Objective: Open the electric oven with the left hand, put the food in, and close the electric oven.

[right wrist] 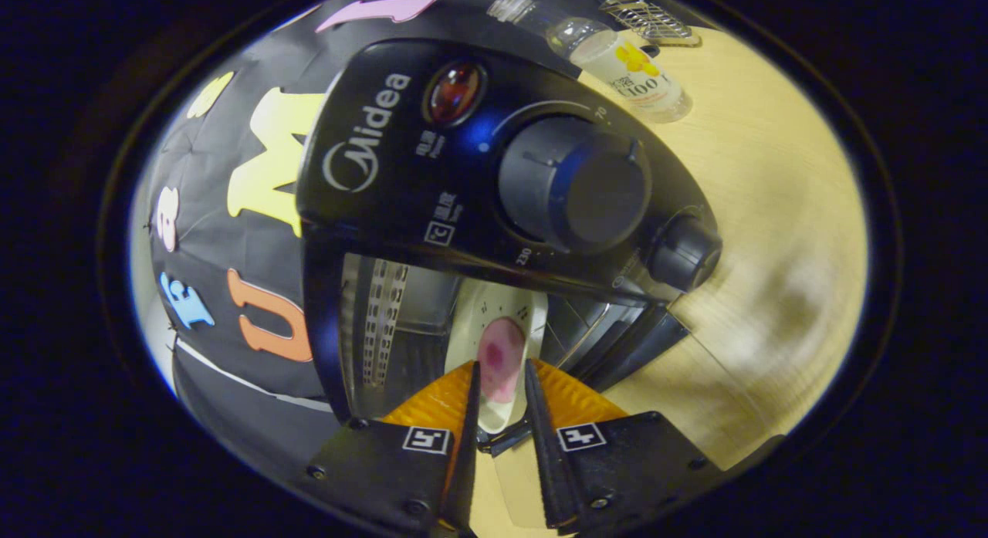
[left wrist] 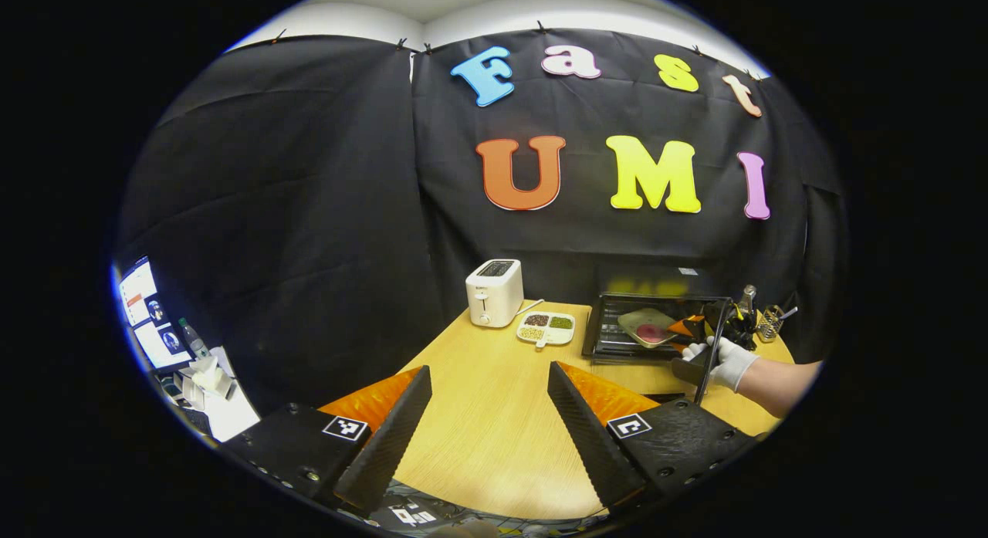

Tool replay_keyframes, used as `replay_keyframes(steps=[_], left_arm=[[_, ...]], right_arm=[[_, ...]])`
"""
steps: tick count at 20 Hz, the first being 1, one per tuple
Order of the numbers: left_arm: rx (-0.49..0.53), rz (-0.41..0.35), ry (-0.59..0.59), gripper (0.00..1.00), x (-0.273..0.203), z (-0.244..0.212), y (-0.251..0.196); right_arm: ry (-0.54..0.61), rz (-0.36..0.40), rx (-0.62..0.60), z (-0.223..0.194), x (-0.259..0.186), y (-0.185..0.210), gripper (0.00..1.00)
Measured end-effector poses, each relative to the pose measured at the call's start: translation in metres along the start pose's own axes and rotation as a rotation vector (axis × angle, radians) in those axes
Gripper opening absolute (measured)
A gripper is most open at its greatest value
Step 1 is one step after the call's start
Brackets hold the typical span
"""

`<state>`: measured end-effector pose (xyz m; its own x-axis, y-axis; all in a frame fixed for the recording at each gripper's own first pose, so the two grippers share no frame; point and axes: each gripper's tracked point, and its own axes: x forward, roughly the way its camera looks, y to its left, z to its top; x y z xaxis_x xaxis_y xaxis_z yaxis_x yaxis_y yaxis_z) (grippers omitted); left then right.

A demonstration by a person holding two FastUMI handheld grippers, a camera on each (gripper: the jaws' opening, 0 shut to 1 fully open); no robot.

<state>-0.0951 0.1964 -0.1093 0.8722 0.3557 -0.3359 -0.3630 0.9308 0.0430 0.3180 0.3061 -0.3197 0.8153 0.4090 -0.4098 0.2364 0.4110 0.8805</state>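
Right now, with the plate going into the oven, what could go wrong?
1. The right tongs pinch only the rim of the plate, so it could tip or slip and slide the pink food off.
2. The right tongs sit close under the oven's control panel; pulling back carelessly might clip the knob.
3. The oven door hangs open and the left tongs are far back and open, so closing means a long reach.

The left gripper point(left wrist: 488, 422) hangs with jaws wide apart; the right gripper point(right wrist: 498, 414) appears nearly closed, gloved hand point(left wrist: 725, 362) holding it.
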Motion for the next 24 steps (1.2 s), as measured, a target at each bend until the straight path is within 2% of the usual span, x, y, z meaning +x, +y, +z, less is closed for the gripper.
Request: replay_keyframes(steps=[1,3,5,7,10,11,12,13,16,17,18,24], left_arm=[[0.000,-0.008,-0.004,0.97,0.000,0.001,-0.002],[0.001,-0.020,-0.017,0.97,0.000,0.002,-0.002],[0.000,-0.030,-0.036,0.97,-0.004,0.005,-0.002],[-0.006,-0.038,-0.054,0.97,-0.007,0.004,0.002],[-0.025,-0.058,-0.079,0.97,-0.016,-0.002,0.005],[-0.025,-0.064,-0.086,0.97,-0.019,-0.005,0.007],[-0.028,-0.075,-0.093,0.97,-0.020,-0.008,0.007],[-0.035,-0.095,-0.095,0.97,-0.022,-0.011,0.005],[-0.029,-0.127,-0.083,0.96,-0.024,-0.021,-0.001],[-0.033,-0.143,-0.083,0.96,-0.025,-0.022,-0.008],[-0.036,-0.161,-0.088,0.96,-0.026,-0.021,-0.018],[0.015,-0.272,-0.069,0.96,-0.031,-0.036,-0.102]], right_arm=[[-0.002,0.000,-0.024,0.000,-0.007,0.001,0.45],[0.004,0.003,-0.090,-0.003,-0.024,0.007,0.49],[0.029,0.016,-0.178,-0.009,-0.042,0.016,0.77],[0.030,0.015,-0.277,-0.013,-0.067,0.023,0.92],[0.012,0.000,-0.448,-0.014,-0.108,0.033,0.97],[0.008,-0.006,-0.515,-0.014,-0.121,0.037,0.92],[-0.003,-0.010,-0.586,-0.014,-0.137,0.041,0.93],[-0.026,-0.012,-0.657,-0.009,-0.151,0.044,1.00],[-0.074,-0.002,-0.808,-0.001,-0.200,0.056,1.00],[-0.085,0.002,-0.844,0.003,-0.215,0.059,0.94],[-0.105,0.003,-0.885,0.009,-0.232,0.061,1.00],[-0.226,-0.056,-1.032,0.072,-0.357,0.028,1.00]])
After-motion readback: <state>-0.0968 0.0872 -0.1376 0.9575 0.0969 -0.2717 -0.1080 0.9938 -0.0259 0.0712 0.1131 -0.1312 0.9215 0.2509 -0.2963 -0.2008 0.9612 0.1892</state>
